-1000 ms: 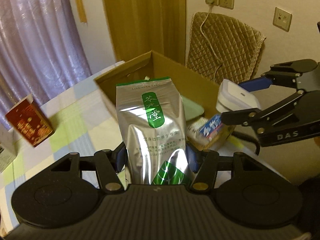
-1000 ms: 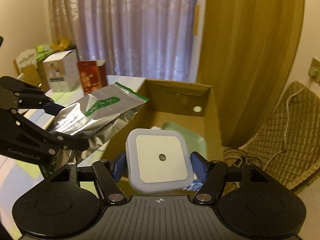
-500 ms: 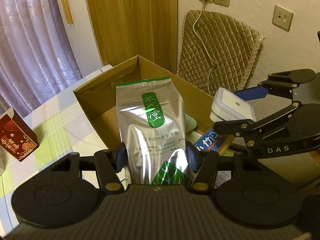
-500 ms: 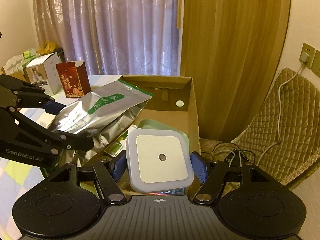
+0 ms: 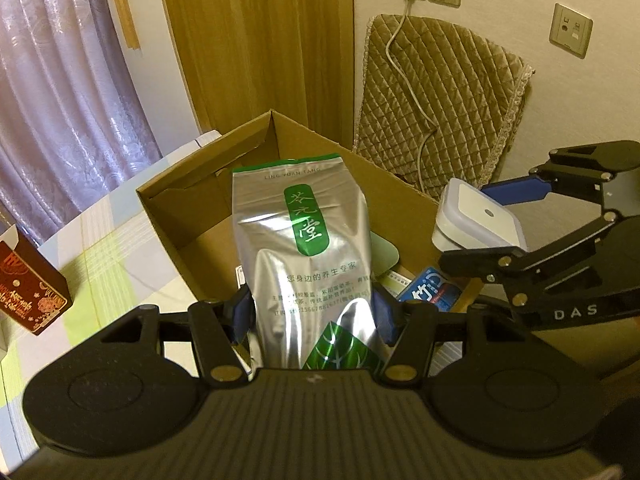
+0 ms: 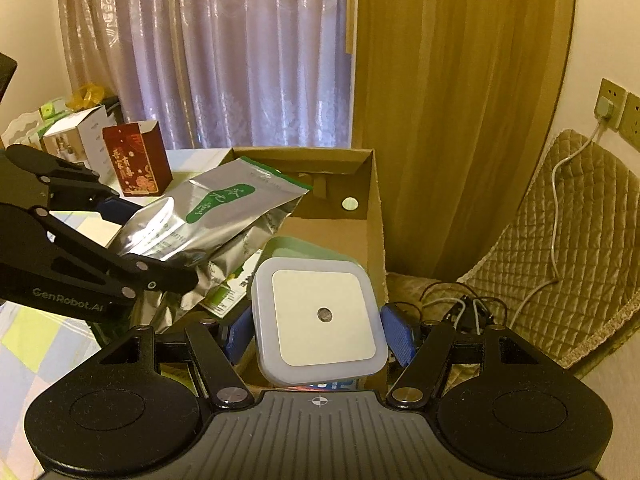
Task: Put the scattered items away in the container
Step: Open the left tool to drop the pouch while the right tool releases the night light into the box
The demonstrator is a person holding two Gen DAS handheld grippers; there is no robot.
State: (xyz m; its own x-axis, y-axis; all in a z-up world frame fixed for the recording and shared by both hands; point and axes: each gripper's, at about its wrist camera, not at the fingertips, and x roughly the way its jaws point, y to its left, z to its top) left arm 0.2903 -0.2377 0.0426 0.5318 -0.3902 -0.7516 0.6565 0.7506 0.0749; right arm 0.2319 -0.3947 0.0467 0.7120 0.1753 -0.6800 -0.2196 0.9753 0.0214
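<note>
Silver tea pouch (image 5: 304,248) clamped in left tongs (image 5: 312,312), white night light (image 6: 320,316) in right tongs (image 6: 320,340), above cardboard box (image 5: 176,216).

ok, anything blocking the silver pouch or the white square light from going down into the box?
No lid or flap covers the cardboard box. Under the silver pouch in the left gripper lie a green lid and printed packets. The right gripper holds the white square light near the box's right wall.

Both loads now over the box
The silver pouch (image 5: 304,256) and white square light (image 6: 322,314) have advanced above the cardboard box (image 5: 192,196), apparently lower.
</note>
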